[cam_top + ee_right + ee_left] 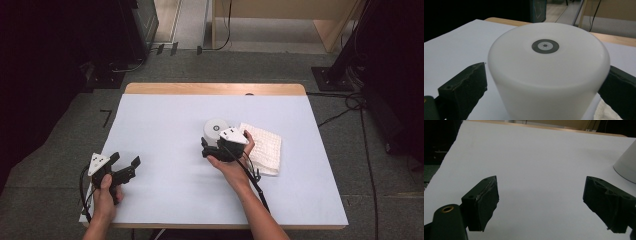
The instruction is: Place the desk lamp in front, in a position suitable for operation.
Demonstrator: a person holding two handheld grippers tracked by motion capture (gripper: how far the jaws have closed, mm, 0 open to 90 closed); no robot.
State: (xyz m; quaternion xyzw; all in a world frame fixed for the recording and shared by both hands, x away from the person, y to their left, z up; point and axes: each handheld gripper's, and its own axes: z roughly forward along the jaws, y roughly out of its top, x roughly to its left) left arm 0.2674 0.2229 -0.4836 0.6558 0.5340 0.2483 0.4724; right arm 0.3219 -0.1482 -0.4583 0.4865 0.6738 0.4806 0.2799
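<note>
While upturned, white cup (548, 72) sits between open right jaws | left jaws open, empty.

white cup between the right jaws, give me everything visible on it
The white cup stands upside down on the white table sheet, its base up. It looks like smooth matte plastic, tapering slightly, with rounded edges. A small grey ring mark sits at the base's centre. It stands upright, beside a folded white cloth. The right gripper has its jaws open on either side of it; whether the pads touch it cannot be told.
</note>
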